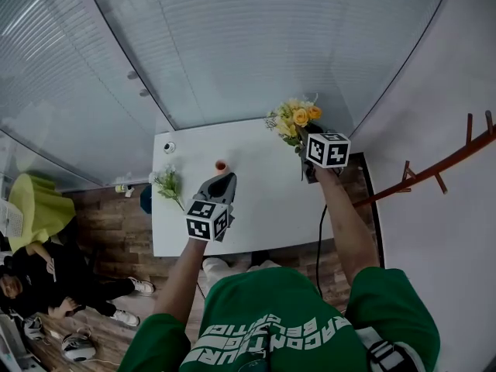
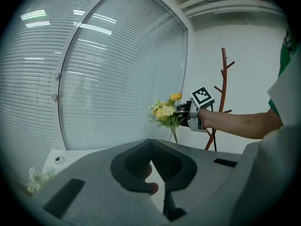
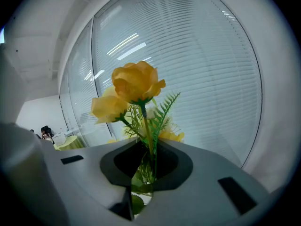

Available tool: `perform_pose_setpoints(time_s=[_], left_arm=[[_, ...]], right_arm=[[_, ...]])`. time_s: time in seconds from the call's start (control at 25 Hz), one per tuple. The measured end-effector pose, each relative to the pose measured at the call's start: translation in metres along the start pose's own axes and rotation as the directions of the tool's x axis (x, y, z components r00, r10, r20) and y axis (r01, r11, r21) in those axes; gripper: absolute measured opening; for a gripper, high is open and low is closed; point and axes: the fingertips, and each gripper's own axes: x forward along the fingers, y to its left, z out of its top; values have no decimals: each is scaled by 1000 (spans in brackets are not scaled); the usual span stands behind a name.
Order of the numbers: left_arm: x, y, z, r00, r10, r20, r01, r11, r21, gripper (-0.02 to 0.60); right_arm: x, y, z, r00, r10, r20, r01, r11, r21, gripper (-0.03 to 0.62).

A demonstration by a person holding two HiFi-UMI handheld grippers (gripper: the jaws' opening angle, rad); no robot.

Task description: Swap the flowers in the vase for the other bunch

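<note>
Right tongs gripped leafy yellow rose bunch, far right | left tongs shut, empty, near small red vase | judged best: lay bunch clear of vase.

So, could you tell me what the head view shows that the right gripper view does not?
Only the head view: the white bunch lying on the table, the left gripper and the coat rack. Only the right gripper view: the stems pinched in the tongs of the right gripper. Both: the yellow bunch it holds, and the blinds behind.
</note>
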Motion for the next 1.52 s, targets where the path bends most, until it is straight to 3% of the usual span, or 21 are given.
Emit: perform_pose_setpoints(time_s=[0.2, 0.4, 0.6, 0.88, 1.52], left_arm=[[-13, 12, 3, 999, 30, 10, -30, 1000, -6, 3], [-40, 43, 1, 994, 110, 24, -109, 994, -28, 3], [-79, 83, -6, 978, 207, 26, -206, 977, -53, 3], [-125, 128, -16, 953, 302, 21, -299, 950, -93, 3], [-136, 179, -20, 942, 335, -2, -333, 936, -115, 3]], right_arm=[[10, 19, 7, 999, 31, 12, -30, 1000, -4, 46], [41, 63, 10, 994, 112, 5, -112, 994, -21, 46], [81, 129, 14, 975, 222, -2, -222, 974, -48, 46], [120, 201, 11, 950, 310, -26, -311, 947, -75, 46], [171, 240, 13, 923, 379, 67, -376, 925, -55, 46]])
